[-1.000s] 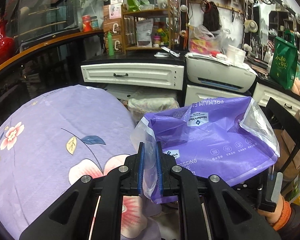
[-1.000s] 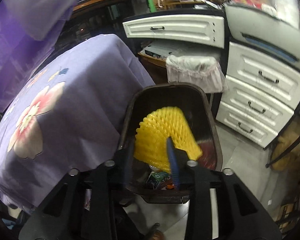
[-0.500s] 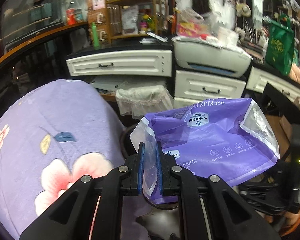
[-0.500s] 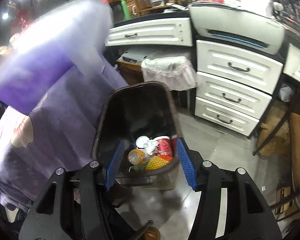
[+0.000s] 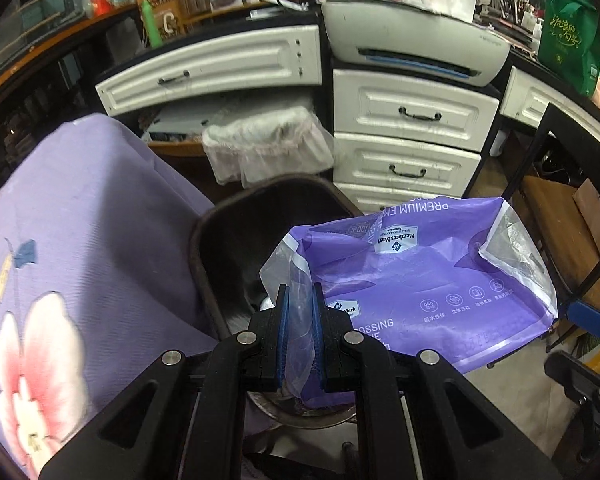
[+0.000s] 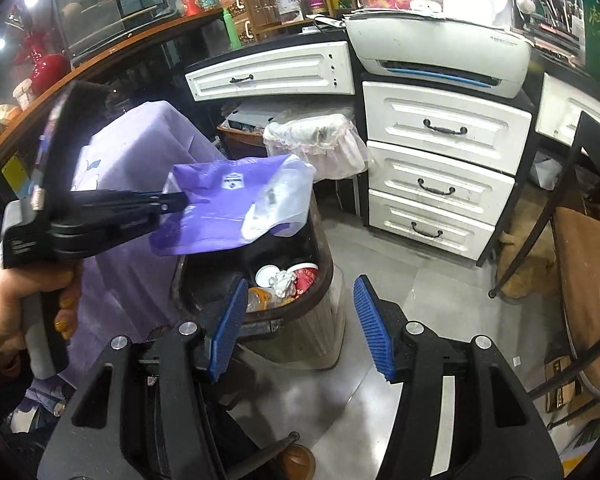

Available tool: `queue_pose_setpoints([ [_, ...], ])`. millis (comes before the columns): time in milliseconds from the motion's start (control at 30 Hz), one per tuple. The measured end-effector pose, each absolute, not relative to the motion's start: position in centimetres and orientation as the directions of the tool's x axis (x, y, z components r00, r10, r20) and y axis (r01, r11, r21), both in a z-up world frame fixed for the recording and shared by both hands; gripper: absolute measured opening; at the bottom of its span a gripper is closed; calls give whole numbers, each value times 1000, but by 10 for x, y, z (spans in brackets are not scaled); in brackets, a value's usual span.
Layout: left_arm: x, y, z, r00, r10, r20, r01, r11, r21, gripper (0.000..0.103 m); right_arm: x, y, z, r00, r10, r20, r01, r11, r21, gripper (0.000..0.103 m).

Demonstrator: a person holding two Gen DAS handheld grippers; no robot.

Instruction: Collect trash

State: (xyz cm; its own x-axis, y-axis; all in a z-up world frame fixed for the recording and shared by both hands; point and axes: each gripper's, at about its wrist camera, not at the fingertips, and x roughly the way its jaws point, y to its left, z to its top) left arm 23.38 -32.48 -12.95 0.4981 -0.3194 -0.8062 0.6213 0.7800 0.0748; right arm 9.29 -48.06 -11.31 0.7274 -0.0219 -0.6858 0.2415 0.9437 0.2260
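Observation:
My left gripper point(image 5: 299, 304) is shut on the clear edge of a purple plastic wrapper bag point(image 5: 420, 280) and holds it over the open dark trash bin point(image 5: 236, 240). In the right wrist view the left gripper point(image 6: 176, 200) holds the purple bag point(image 6: 220, 208) above the bin point(image 6: 324, 276), which holds cups, a bottle and crumpled paper point(image 6: 284, 280). My right gripper point(image 6: 300, 320) is open and empty, just in front of the bin and above the floor.
A table with a purple floral cloth point(image 5: 80, 240) stands left of the bin. White drawers point(image 6: 440, 168) and a printer point(image 6: 440, 52) stand behind. A second lined bin point(image 6: 312, 140) sits under the counter. A black chair frame point(image 6: 560, 200) is at the right.
My right gripper let a yellow foam net drop into the bin, opened and backed away. My left gripper carried the purple bag from above the table to over the bin.

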Motion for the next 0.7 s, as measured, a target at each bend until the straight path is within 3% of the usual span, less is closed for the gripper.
queue_pose_setpoints([
  [200,237,-327,-135,473,-334,-815,628,777,46,26,87,-481,-116,722,-34,-691,258,940,224,60],
  [433,234,-321,-123,478,-370,-797,618,786,6,54,82,-477,-106,737,-41,-674,256,941,222,60],
  [567,219,-307,-98,502,-426,-753,630,777,-20,65,75,-473,-90,761,-50,-646,245,945,216,60],
  [700,194,-280,-67,557,-475,-682,638,770,-15,79,65,-459,-65,820,-63,-569,233,945,231,79],
])
